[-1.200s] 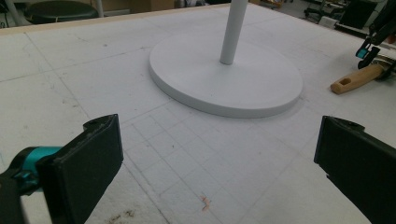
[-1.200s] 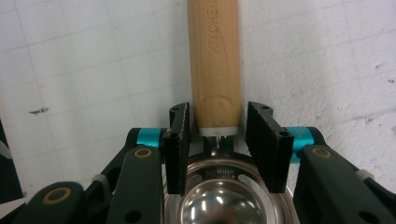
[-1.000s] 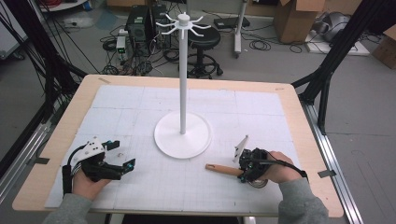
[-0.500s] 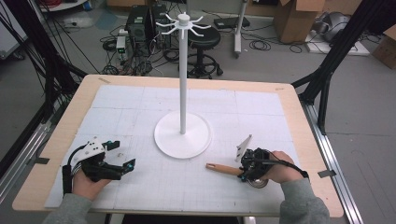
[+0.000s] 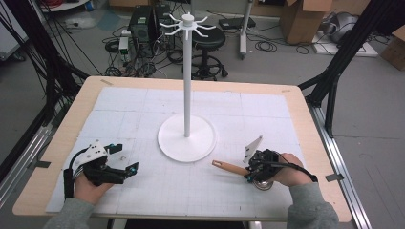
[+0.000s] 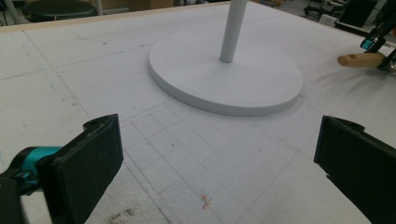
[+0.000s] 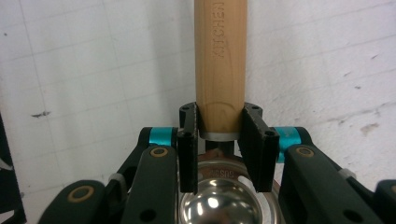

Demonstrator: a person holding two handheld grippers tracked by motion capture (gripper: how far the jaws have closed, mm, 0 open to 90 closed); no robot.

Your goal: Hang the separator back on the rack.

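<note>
A kitchen utensil with a wooden handle point(image 5: 228, 167) and a shiny metal bowl point(image 5: 261, 184) lies on the white mat at the front right. My right gripper point(image 5: 252, 171) is shut on the handle point(image 7: 219, 56) just above its metal collar, with the bowl point(image 7: 219, 200) under the jaws. A tall white stand point(image 5: 186, 86) with hooks at its top rises from a round base point(image 5: 187, 138) at the table's middle. My left gripper point(image 5: 125, 157) rests at the front left, jaws wide open and nothing between them point(image 6: 219, 135), facing the base point(image 6: 224, 77).
The wooden table edge point(image 5: 305, 143) frames the white gridded mat. Behind the table, the floor holds cables, a stool point(image 5: 208, 38) and cardboard boxes point(image 5: 301, 19). Black frame struts point(image 5: 334, 71) stand at the table's right.
</note>
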